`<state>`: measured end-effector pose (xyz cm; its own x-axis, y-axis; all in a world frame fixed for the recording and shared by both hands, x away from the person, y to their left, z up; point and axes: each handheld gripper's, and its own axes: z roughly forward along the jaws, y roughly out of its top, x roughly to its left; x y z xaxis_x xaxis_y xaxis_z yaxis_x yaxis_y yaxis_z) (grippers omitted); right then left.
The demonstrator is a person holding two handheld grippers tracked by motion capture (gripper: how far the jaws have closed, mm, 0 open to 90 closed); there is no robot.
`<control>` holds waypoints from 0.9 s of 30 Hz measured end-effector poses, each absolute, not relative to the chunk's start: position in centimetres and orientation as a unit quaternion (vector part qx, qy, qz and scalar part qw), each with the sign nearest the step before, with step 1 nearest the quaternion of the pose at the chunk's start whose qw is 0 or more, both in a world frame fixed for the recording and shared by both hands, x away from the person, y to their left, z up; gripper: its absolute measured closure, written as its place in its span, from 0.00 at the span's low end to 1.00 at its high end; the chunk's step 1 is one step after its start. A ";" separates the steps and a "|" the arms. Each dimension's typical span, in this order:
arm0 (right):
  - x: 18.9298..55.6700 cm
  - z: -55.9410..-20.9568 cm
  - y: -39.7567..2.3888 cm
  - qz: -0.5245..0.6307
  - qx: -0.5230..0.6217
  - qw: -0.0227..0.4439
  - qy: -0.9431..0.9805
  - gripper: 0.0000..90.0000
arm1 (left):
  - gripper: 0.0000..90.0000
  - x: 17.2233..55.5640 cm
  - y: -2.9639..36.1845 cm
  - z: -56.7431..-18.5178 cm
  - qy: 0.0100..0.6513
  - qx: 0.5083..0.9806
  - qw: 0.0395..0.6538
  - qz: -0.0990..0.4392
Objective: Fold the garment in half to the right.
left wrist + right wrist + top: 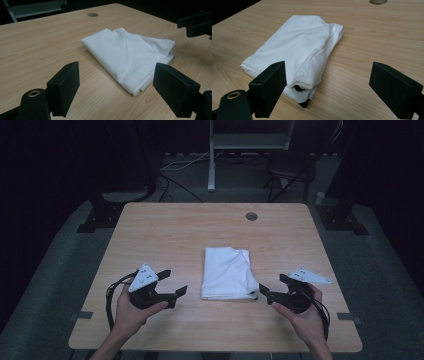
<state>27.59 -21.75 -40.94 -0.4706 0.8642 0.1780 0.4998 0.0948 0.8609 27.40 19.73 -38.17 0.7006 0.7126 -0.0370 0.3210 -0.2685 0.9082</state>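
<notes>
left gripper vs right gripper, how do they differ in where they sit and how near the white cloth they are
The left gripper sits off the folded white cloth, with bare table between them; the right gripper has its jaw tips close by the cloth's near right corner. The left gripper's grey plate tilts up steeply; the right gripper's lies flatter. Both stand open with nothing between the jaws, each held in one hand and pointing inward at the cloth.

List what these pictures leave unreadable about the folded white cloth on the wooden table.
- Folded white cloth: what garment it is; the folds hide its shape in every view.
- Small black bits at its near corner: right gripper view, tucked under the layers, unidentifiable.
- Its underside: hidden against the light wooden table.
</notes>
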 end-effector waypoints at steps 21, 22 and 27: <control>26.5 -40.7 -23.4 0.482 0.482 0.201 0.703 0.15 | 0.24 26.0 23.9 -37.7 0.359 0.750 0.509 0.221; 26.5 -40.7 -23.5 0.482 0.482 0.203 0.703 0.15 | 0.24 26.0 24.1 -37.7 0.360 0.750 0.509 0.222; 26.3 -40.6 -23.7 0.480 0.483 0.207 0.703 0.15 | 0.24 25.7 24.7 -37.8 0.365 0.745 0.510 0.226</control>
